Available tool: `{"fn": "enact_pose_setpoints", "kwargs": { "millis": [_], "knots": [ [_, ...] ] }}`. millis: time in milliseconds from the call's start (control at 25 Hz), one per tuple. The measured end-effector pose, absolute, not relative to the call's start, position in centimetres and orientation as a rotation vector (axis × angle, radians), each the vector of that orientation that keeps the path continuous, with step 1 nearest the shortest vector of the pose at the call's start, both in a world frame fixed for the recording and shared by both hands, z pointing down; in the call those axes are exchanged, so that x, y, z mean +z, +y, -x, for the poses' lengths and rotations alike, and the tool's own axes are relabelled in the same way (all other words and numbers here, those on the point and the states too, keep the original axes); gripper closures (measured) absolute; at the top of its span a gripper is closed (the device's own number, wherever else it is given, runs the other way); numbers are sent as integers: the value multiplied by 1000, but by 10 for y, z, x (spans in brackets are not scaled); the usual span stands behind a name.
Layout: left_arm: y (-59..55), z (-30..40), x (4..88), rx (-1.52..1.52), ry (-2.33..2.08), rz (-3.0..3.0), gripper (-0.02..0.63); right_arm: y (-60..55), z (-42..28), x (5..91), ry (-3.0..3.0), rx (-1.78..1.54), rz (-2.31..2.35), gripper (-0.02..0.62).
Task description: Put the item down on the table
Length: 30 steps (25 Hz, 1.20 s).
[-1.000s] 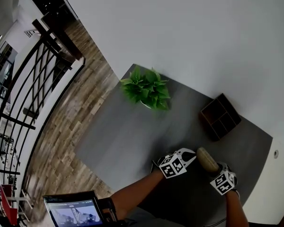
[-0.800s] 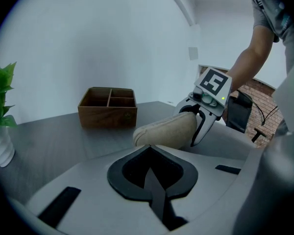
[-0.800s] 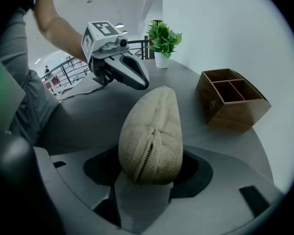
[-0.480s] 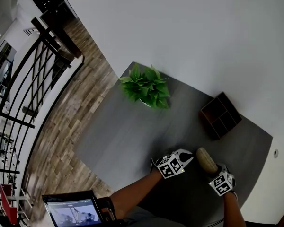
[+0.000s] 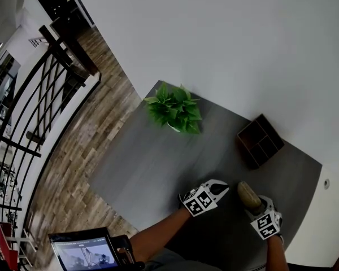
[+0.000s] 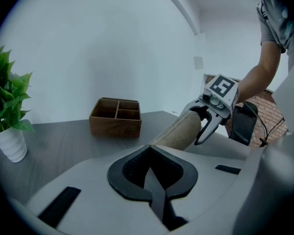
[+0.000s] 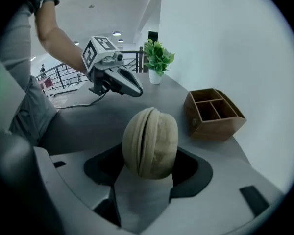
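A tan, bun-shaped item [image 7: 150, 142] with a slit along it sits between my right gripper's [image 7: 149, 155] jaws, which are shut on it. In the head view the item [image 5: 248, 194] is held just over the dark grey table [image 5: 152, 162] near its front right part, in the right gripper [image 5: 257, 205]. My left gripper [image 5: 219, 188] hovers just to its left, apart from the item. The left gripper view shows the left gripper [image 6: 149, 151] shut with nothing in it, and the item [image 6: 179, 131] beyond it.
A potted green plant [image 5: 174, 107] stands at the table's far left. A wooden divided box [image 5: 260, 141] sits at the far right near the white wall. A tablet [image 5: 82, 253] shows at the lower left, with wood floor and a black railing [image 5: 39, 106] beyond.
Both grippers have drifted slightly toward the near edge of the table. The item stays in the right gripper's hold.
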State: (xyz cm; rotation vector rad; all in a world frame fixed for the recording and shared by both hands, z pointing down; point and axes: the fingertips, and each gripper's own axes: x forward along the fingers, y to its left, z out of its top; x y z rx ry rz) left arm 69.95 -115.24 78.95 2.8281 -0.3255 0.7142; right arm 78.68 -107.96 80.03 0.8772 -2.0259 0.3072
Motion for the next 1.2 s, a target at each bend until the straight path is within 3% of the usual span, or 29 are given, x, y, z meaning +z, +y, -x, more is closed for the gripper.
{"fn": "enact_pose_setpoints", "kwargs": {
  "millis": [600, 960, 1200],
  "knots": [
    [-1102, -713, 691, 632, -297, -3057, 609, -1061, -770, 708, -2156, 48, -1064, 367],
    [-1066, -715, 615, 511, -357, -3183, 609, -1039, -757, 617, -2247, -163, -1224, 517],
    [-1040, -716, 572, 487, -375, -3274, 609, -1021, -734, 556, -2302, -391, -1205, 561]
  ]
}}
